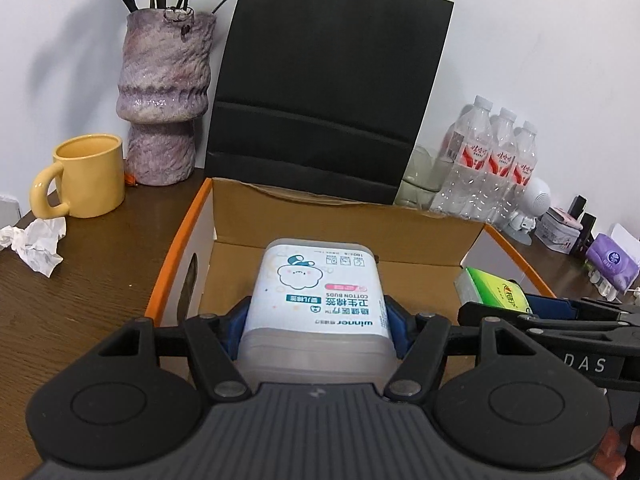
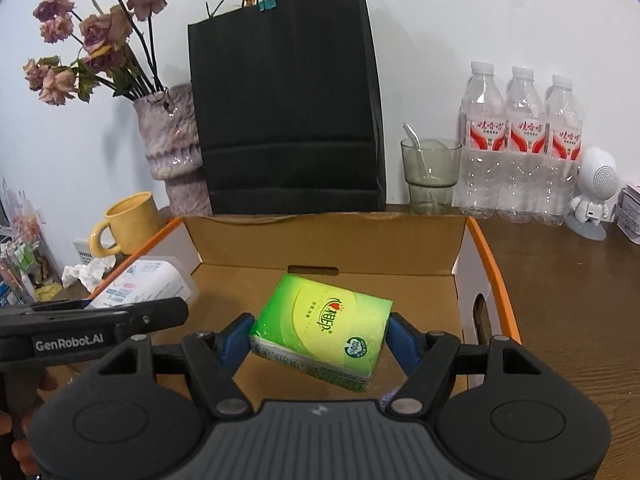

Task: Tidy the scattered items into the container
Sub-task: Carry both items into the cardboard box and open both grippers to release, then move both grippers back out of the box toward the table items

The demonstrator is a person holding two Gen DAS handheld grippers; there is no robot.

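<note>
My left gripper [image 1: 316,320] is shut on a white cotton-bud box [image 1: 316,292] and holds it over the open cardboard box [image 1: 348,220] with orange edges. My right gripper [image 2: 320,332] is shut on a green tissue pack [image 2: 324,320] and holds it over the same cardboard box [image 2: 328,232]. The tissue pack [image 1: 494,286] and the right gripper's arm show at the right in the left wrist view. The cotton-bud box [image 2: 144,280] and the left gripper's arm show at the left in the right wrist view.
A black paper bag [image 2: 286,100] stands behind the box. A purple vase [image 1: 164,96], a yellow mug [image 1: 86,176] and crumpled tissue [image 1: 34,244] are to the left. A glass [image 2: 430,176], three water bottles [image 2: 520,140] and a white figurine [image 2: 596,192] are to the right.
</note>
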